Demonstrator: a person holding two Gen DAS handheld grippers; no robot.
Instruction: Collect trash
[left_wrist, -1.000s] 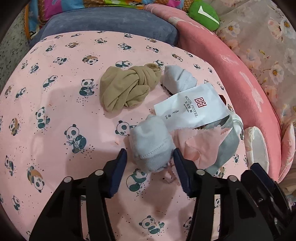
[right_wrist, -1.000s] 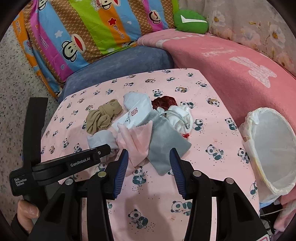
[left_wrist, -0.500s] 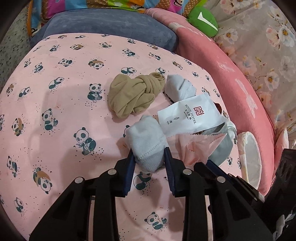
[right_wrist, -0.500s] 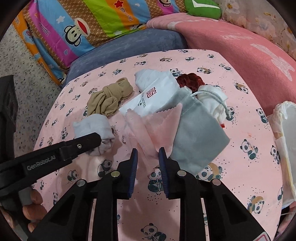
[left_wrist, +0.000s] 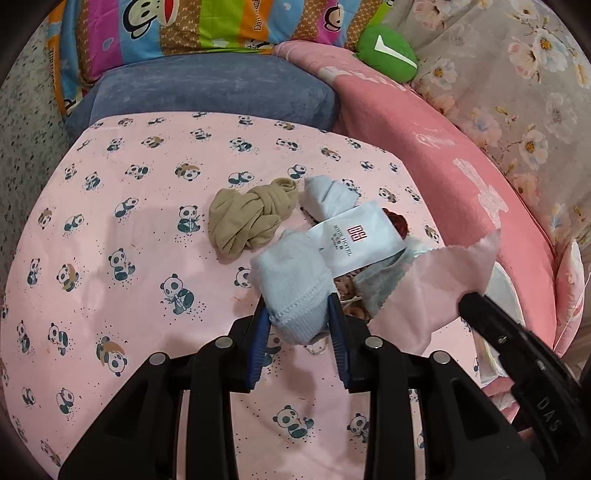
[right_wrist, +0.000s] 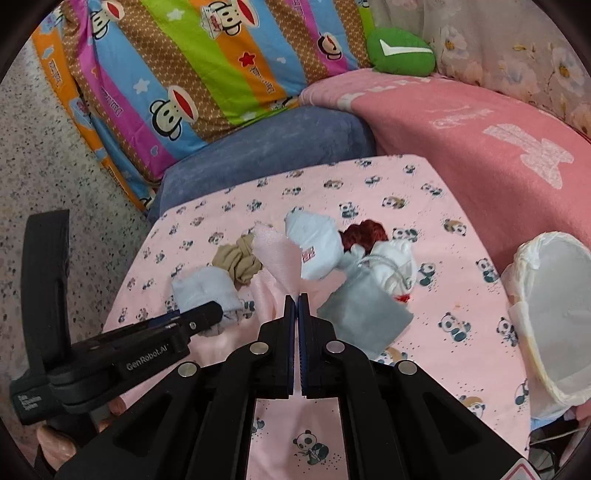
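My left gripper (left_wrist: 298, 314) is shut on a pale blue sock (left_wrist: 291, 284), lifted slightly off the panda-print sheet (left_wrist: 129, 295). My right gripper (right_wrist: 297, 300) is shut on a thin pink cloth (right_wrist: 277, 258), which stands up above its tips; the cloth also shows in the left wrist view (left_wrist: 432, 291). A tan knotted stocking (left_wrist: 247, 218), a white hotel packet (left_wrist: 358, 240), a second pale sock (left_wrist: 325, 195), a grey pouch (right_wrist: 362, 317) and a dark red scrunchie (right_wrist: 364, 234) lie in a pile.
A white mesh bin (right_wrist: 554, 317) stands at the bed's right edge. A pink blanket (right_wrist: 480, 140), a blue cushion (right_wrist: 266, 147), a striped monkey pillow (right_wrist: 184, 74) and a green plush (right_wrist: 400, 51) lie behind. Speckled floor (right_wrist: 44, 162) is at left.
Both grippers closed, the left on the pale blue sock and the right on the pink cloth. Both have lifted and pulled back; the pink cloth has risen off the pile.
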